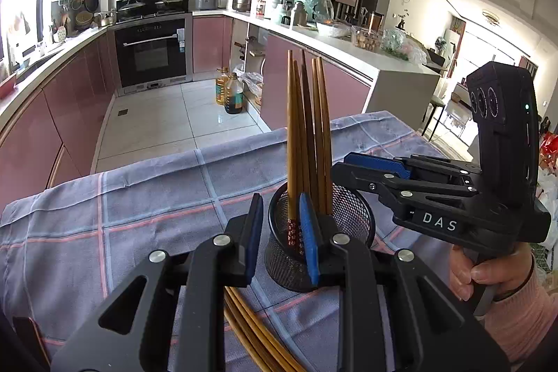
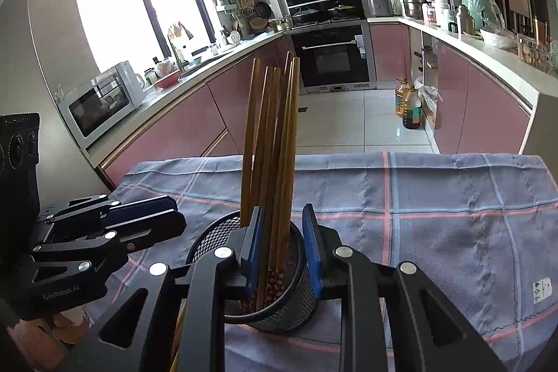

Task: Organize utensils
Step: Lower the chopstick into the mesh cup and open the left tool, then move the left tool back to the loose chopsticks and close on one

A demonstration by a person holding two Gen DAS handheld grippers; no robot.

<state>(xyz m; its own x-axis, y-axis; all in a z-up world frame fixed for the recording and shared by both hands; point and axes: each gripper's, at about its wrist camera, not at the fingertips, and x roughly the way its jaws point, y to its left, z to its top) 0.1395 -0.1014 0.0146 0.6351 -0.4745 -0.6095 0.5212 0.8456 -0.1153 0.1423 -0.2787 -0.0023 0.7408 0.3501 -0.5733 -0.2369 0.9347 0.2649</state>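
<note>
A black mesh cup [image 1: 352,218] [image 2: 209,239] stands on the checked cloth with several brown chopsticks [image 1: 307,110] [image 2: 275,128] upright in it. In the left wrist view my left gripper [image 1: 281,196] sits open just in front of the cup, with no pad pressing on anything. From the right, my right gripper [image 1: 340,168] reaches to the cup's rim. Its own view shows the right gripper [image 2: 282,207] open, astride the near rim; the chopsticks stand between its blue pads without being squeezed. The left gripper [image 2: 178,222] lies beside the cup. More loose chopsticks [image 1: 251,330] [image 2: 178,337] lie on the cloth under the grippers.
The blue-grey checked cloth [image 1: 139,197] [image 2: 436,215] covers the table, whose far edge drops to a tiled kitchen floor. Oil bottles [image 1: 230,93] stand on that floor by pink cabinets. A hand in a pink sleeve [image 1: 505,295] holds the right gripper's handle.
</note>
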